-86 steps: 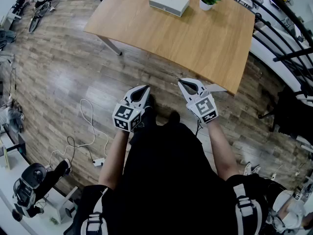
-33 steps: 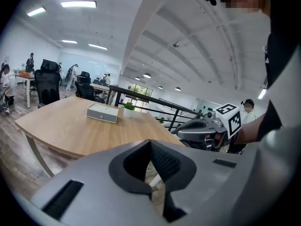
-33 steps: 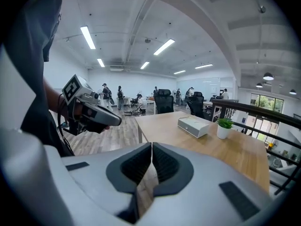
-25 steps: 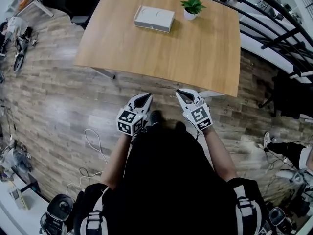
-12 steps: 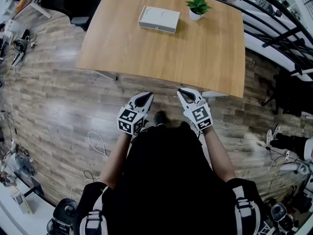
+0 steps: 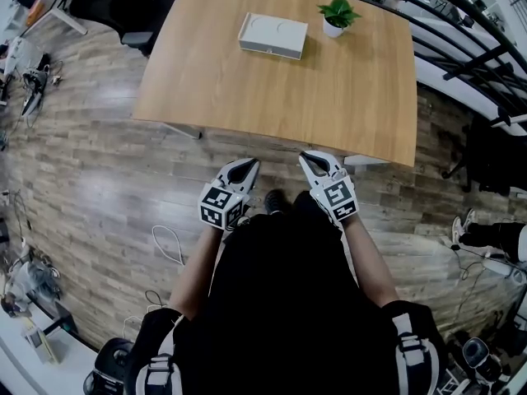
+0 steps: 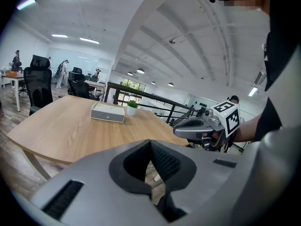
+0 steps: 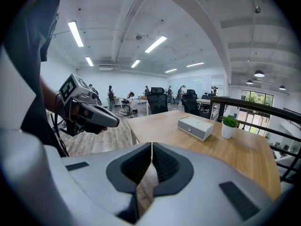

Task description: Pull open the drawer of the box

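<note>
Hovering side by side, left gripper (image 6: 245,165) and right gripper (image 6: 308,158) both closed tight, empty, just short of light wooden surface (image 6: 346,97); flat white rectangular box (image 6: 272,36) sits at far side, near small potted green plant (image 6: 338,15).

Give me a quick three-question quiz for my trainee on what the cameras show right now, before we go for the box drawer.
1. True or false: the right gripper is shut on the white box.
2. What stands next to the box on the wooden table? A) a potted plant B) a mug C) a laptop
3. Fill in: the jaws of the left gripper are ____ (apart/together).
Key: 1 false, it is shut on nothing, far from the box; 2 A; 3 together.
</note>
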`<control>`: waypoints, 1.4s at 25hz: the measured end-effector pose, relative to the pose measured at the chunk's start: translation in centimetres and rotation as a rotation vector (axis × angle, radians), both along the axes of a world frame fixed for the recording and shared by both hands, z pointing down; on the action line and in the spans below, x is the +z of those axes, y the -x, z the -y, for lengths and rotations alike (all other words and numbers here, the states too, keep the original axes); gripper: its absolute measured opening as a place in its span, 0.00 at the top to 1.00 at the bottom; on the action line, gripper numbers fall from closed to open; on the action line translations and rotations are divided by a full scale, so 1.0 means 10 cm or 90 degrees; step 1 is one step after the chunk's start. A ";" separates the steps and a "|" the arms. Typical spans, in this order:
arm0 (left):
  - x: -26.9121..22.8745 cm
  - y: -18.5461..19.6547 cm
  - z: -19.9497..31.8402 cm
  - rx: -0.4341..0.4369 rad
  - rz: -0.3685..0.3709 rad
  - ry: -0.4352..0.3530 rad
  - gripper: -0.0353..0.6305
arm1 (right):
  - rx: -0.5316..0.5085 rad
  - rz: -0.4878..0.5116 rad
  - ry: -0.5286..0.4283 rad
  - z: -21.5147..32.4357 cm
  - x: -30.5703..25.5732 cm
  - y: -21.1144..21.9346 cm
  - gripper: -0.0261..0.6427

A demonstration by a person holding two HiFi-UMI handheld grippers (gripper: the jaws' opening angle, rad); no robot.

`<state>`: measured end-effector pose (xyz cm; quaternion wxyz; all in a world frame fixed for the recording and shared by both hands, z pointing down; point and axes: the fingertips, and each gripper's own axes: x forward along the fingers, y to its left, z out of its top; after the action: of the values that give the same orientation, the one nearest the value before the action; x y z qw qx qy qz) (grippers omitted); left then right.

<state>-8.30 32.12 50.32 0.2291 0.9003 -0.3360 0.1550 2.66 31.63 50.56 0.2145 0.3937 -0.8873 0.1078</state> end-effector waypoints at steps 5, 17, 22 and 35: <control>0.04 0.06 0.06 -0.009 0.004 0.008 0.91 | -0.001 0.004 0.001 0.08 0.04 0.00 0.92; 0.00 -0.03 0.62 -0.029 0.007 0.009 0.91 | -0.009 0.029 0.017 0.74 0.03 -0.09 0.92; -0.12 -0.12 1.00 -0.042 0.005 -0.003 0.91 | -0.024 0.027 0.011 1.13 -0.03 -0.14 0.92; -0.13 -0.21 1.68 -0.089 0.024 0.003 0.91 | -0.076 0.033 0.024 1.99 0.04 -0.25 0.92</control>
<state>-6.20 15.36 49.05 0.2353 0.8708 -0.4022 0.1566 5.21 11.73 50.95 0.2046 0.3332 -0.9123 0.1219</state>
